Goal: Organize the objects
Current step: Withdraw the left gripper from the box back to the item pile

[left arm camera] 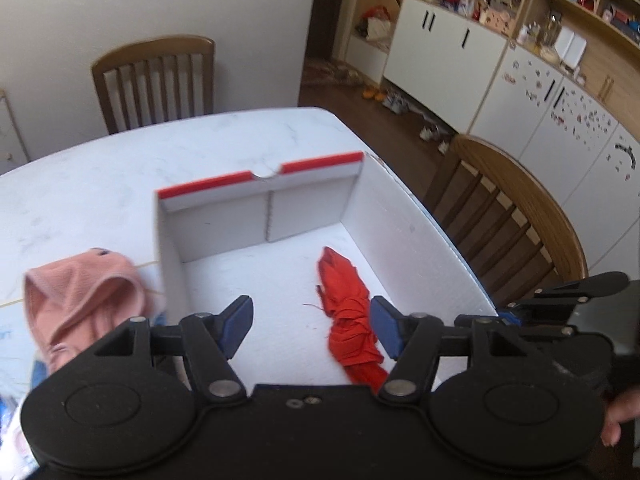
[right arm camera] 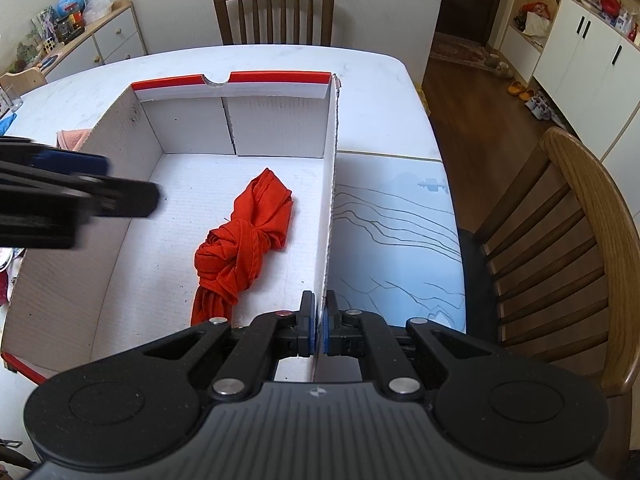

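A white cardboard box (left arm camera: 208,224) with a red top edge stands open on the table; it also shows in the right wrist view (right arm camera: 276,124). A knotted red cloth (left arm camera: 350,312) lies on its floor, also in the right wrist view (right arm camera: 244,240). My left gripper (left arm camera: 312,326) is open and empty above the box's near part, just left of the cloth. My right gripper (right arm camera: 319,326) is shut on the box's right wall (right arm camera: 330,200). A pink garment (left arm camera: 80,300) lies on the table left of the box.
The white marble table (left arm camera: 120,160) holds a pale blue mat (right arm camera: 400,232) right of the box. Wooden chairs stand at the far side (right arm camera: 274,12) and at the right (right arm camera: 568,248). Blue and white items lie at the left edge (left arm camera: 16,420).
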`<state>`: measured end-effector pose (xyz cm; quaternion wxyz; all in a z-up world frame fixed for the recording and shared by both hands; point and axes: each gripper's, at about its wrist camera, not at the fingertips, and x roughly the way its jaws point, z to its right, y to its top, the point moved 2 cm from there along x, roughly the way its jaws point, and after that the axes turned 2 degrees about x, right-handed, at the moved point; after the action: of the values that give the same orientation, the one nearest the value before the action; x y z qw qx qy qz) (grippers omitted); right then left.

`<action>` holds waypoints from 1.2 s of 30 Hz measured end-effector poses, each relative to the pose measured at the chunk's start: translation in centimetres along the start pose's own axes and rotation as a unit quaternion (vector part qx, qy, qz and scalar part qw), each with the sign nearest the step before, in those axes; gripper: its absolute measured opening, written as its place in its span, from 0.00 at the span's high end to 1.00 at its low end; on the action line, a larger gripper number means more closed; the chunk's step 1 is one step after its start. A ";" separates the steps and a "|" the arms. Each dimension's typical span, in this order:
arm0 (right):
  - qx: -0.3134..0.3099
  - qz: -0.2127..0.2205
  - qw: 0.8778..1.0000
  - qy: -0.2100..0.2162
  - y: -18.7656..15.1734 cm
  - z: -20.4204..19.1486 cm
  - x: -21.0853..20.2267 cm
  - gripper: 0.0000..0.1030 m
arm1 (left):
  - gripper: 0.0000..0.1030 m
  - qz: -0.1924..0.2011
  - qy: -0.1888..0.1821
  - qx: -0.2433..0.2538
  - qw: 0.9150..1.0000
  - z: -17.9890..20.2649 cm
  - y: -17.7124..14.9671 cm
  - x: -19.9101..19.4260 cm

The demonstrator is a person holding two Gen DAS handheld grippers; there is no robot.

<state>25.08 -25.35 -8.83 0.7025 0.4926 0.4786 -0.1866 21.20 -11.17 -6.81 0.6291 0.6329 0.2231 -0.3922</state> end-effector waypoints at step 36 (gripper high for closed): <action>-0.005 -0.023 0.998 -0.066 0.6 -1.8 0.2 0.95 | 0.14 -0.030 0.091 -0.023 0.995 -16.6 -10.4 -7.1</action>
<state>24.71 -23.43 -8.79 0.7305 0.4647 0.4434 -0.2319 12.49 7.59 -9.40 0.6087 0.6443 0.3070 -0.3466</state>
